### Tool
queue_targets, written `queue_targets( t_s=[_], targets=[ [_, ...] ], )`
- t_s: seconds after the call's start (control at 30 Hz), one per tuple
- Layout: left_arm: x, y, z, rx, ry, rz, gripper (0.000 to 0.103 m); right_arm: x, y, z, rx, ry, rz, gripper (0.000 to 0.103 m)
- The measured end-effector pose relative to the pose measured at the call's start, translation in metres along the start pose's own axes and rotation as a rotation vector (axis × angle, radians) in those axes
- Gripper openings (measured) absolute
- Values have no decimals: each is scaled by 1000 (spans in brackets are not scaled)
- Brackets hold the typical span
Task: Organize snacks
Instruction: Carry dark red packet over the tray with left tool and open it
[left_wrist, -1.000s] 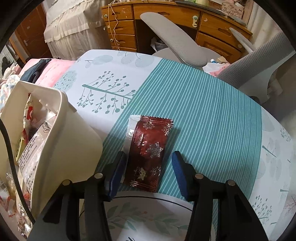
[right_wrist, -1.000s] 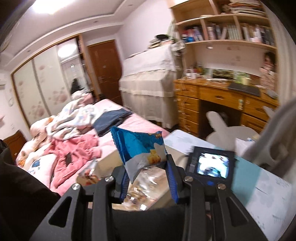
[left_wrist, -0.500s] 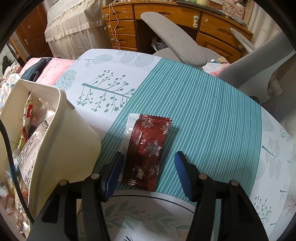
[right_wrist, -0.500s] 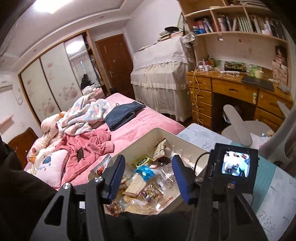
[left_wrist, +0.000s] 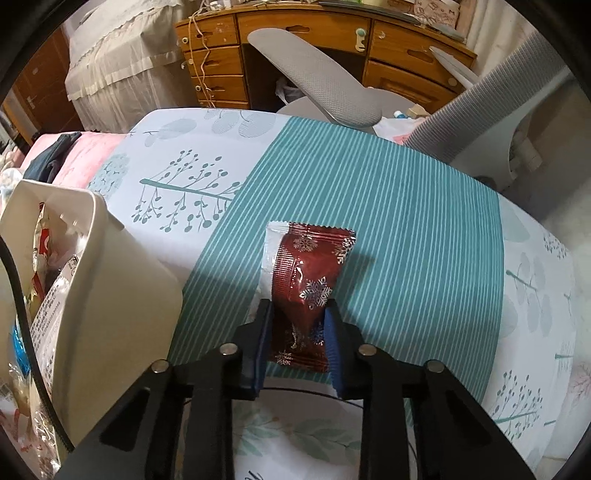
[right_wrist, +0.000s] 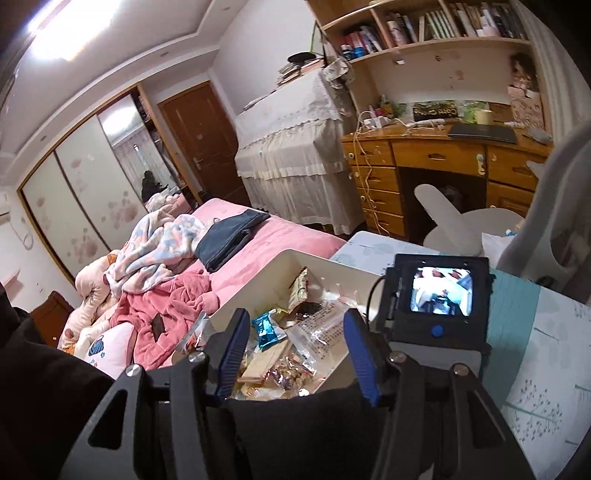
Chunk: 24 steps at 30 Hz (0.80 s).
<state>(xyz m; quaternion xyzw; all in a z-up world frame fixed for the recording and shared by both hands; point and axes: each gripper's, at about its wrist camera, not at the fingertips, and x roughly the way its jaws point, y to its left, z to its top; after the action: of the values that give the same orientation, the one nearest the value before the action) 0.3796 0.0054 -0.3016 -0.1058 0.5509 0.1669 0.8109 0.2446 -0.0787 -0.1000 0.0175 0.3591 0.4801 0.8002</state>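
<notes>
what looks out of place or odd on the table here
The dark red snack packet lies alone on the teal-striped tablecloth, outside the white bin where the other snacks sit. It is buckling where the left gripper is closing its jaws on it. Nothing looks spilled or torn.

One dark red snack packet (left_wrist: 308, 273) lay on the one patterned tablecloth (left_wrist: 406, 221). One cream bin (right_wrist: 295, 266) held a heap of snacks too jumbled to count, one blue packet (right_wrist: 266, 328) among them. Two grippers showed, left (left_wrist: 297, 325) and right (right_wrist: 291, 354). One grey chair (left_wrist: 321, 85) stood by one wooden desk (right_wrist: 439, 157).
</notes>
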Motion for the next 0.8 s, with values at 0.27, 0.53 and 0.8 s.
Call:
queue_targets(
  t_s=[0.27,0.53,0.8],
  targets=[
    [-5,-3,-13,61,39,-5,20,-11,-5,-4,39,5,-40,53],
    [-22,10,-40,85,105,-3,17,-35,-1,-11,82,-3,-138,53],
    [-70,30,-66,137,116,-55,17,-79,7,-28,233,-78,-299,53]
  ],
)
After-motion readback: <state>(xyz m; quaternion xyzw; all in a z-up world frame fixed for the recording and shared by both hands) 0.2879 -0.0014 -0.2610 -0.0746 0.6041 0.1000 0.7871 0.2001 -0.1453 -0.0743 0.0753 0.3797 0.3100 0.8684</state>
